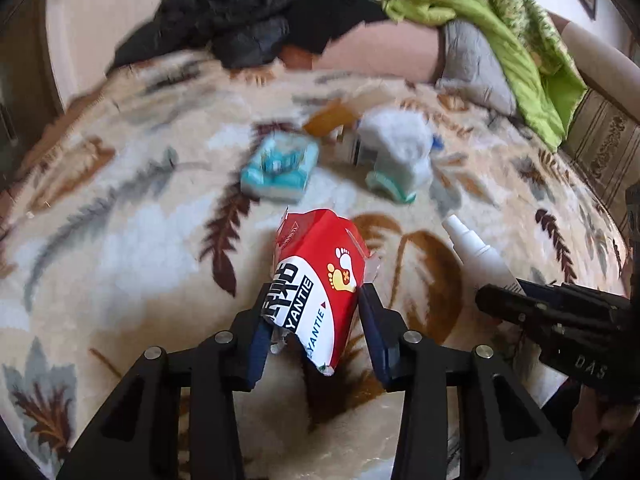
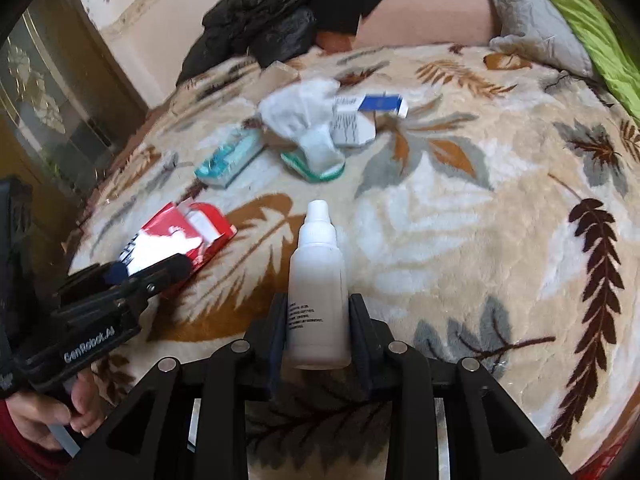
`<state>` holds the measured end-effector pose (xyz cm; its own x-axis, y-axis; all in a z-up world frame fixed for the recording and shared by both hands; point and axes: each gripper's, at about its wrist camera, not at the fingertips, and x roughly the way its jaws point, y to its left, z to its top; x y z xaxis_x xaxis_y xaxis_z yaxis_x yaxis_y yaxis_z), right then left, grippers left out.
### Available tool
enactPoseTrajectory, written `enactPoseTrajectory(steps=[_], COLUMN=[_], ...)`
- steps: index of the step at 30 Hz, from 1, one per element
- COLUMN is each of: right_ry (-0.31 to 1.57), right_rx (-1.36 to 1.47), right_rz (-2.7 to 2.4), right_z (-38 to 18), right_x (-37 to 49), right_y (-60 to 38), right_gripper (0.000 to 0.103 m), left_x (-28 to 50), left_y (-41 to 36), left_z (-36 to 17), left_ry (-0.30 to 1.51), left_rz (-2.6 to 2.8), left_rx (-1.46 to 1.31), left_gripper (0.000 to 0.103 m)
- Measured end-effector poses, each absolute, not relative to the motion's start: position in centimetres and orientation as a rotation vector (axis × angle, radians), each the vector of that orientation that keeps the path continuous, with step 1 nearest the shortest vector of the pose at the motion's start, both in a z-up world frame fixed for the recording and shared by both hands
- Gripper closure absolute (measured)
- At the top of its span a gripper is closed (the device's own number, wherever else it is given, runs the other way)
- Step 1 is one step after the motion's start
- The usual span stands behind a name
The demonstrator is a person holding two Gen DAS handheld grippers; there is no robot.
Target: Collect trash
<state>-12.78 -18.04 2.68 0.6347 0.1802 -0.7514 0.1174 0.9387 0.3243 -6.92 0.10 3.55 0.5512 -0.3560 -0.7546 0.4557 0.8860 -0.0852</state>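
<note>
My left gripper (image 1: 316, 304) is shut on a torn red and white carton (image 1: 320, 276) and holds it above the leaf-patterned blanket (image 1: 120, 240). The carton also shows in the right wrist view (image 2: 180, 240), with the left gripper (image 2: 148, 272) on it. My right gripper (image 2: 318, 312) is shut on a white plastic bottle (image 2: 318, 292), cap pointing away; the bottle also shows at the right of the left wrist view (image 1: 480, 252). Further back on the blanket lie a teal box (image 2: 228, 160), a crumpled white tissue (image 2: 300, 108), a teal-edged pack (image 2: 316, 160) and a blue and white box (image 2: 368, 114).
A black jacket (image 2: 272, 20) lies at the far edge of the bed. A grey pillow (image 2: 532, 20) and a green quilt (image 1: 520, 48) are at the back right. A dark cabinet (image 2: 44, 100) stands to the left of the bed.
</note>
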Motion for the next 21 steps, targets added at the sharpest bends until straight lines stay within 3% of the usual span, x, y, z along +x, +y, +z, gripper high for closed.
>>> enactPoseTrajectory(steps=[9,21], right_ry=[0.703,0.717], right_rx=[0.4,0.402], right_rz=[-0.076,-0.069], right_z=[6.0,5.5], right_x=[-17.4,-17.0], right_y=[-21.0,-21.0], right_gripper=[0.071,0.071], left_x=[-10.9,-12.5], left_y=[-2.0,-3.7], left_z=[6.3,6.0], left_ry=[0.708,0.675], left_rz=[-0.506,-0.452], left_rx=[0.066,0.138], left_gripper=[0.063,0.063])
